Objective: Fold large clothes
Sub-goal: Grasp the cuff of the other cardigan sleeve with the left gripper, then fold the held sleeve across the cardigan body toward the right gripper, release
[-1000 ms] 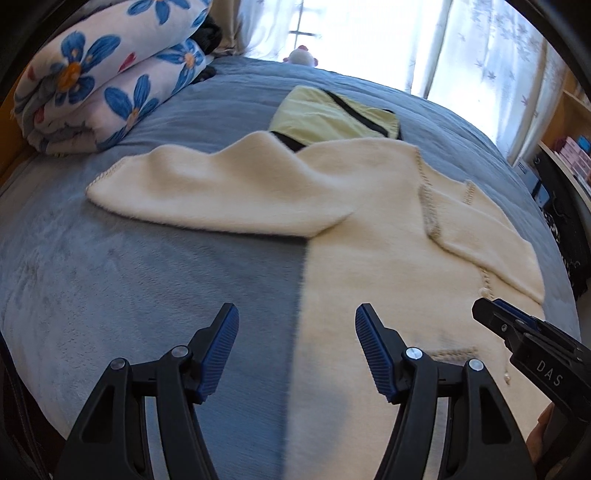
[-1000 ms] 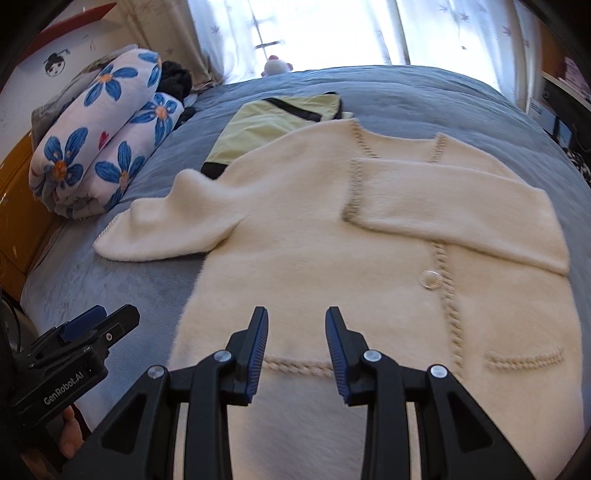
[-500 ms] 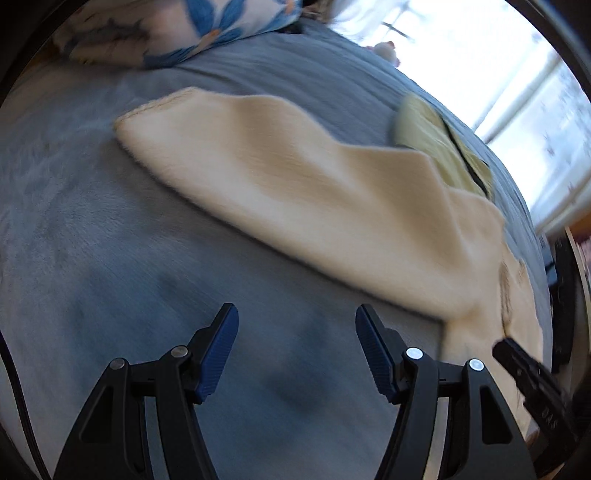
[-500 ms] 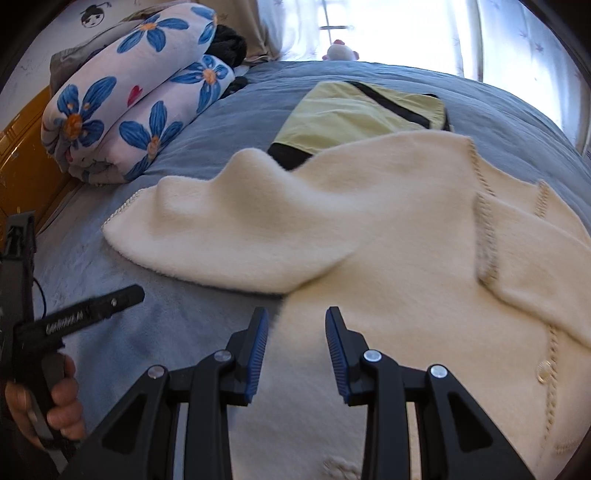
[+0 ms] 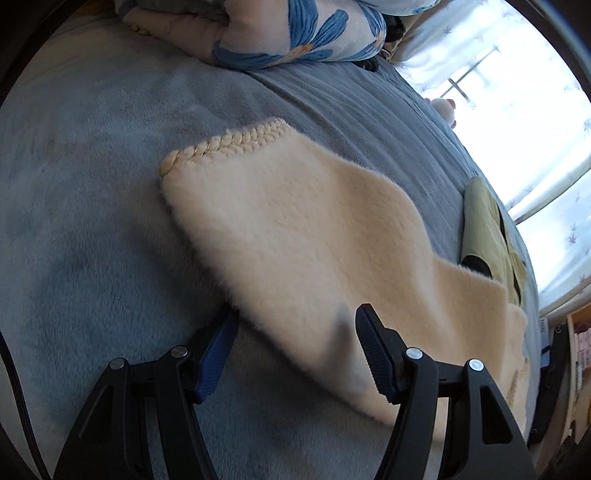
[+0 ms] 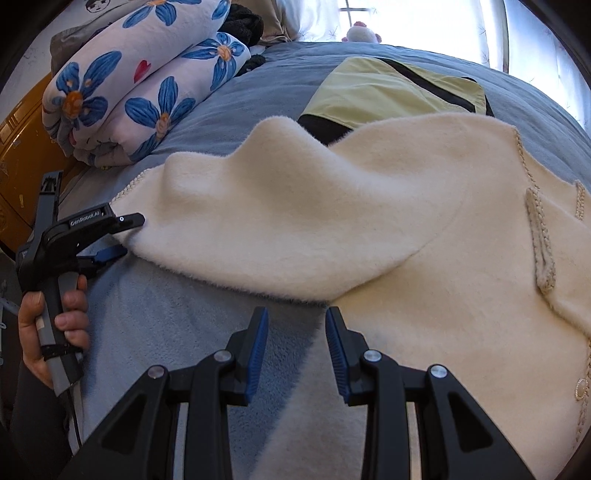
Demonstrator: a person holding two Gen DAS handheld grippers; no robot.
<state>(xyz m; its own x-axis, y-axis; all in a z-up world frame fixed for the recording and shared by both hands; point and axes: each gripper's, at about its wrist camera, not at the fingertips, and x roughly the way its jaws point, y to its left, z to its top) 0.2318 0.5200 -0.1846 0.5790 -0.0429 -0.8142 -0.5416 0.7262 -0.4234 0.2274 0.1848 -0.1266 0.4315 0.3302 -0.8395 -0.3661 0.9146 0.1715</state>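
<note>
A cream fleece cardigan (image 6: 424,236) lies flat on the blue bed cover (image 6: 155,325). Its left sleeve (image 5: 295,229) stretches out sideways, braided cuff (image 5: 221,146) at the far end. My left gripper (image 5: 295,332) is open and straddles the sleeve's near edge, one finger below the fabric and one above. It also shows in the right wrist view (image 6: 122,236) at the sleeve's end. My right gripper (image 6: 295,332) is open and empty, just in front of the armpit where sleeve meets body.
A folded flowered quilt (image 6: 140,85) lies at the back left. A folded yellow-green garment (image 6: 388,92) lies behind the cardigan. A small plush toy (image 6: 360,33) sits by the bright curtained window. Shelves (image 5: 580,350) stand past the bed's right side.
My left gripper has moved left and forward along the sleeve and now brackets its edge near the cuff. My right gripper has shifted left from the cardigan's front to the armpit.
</note>
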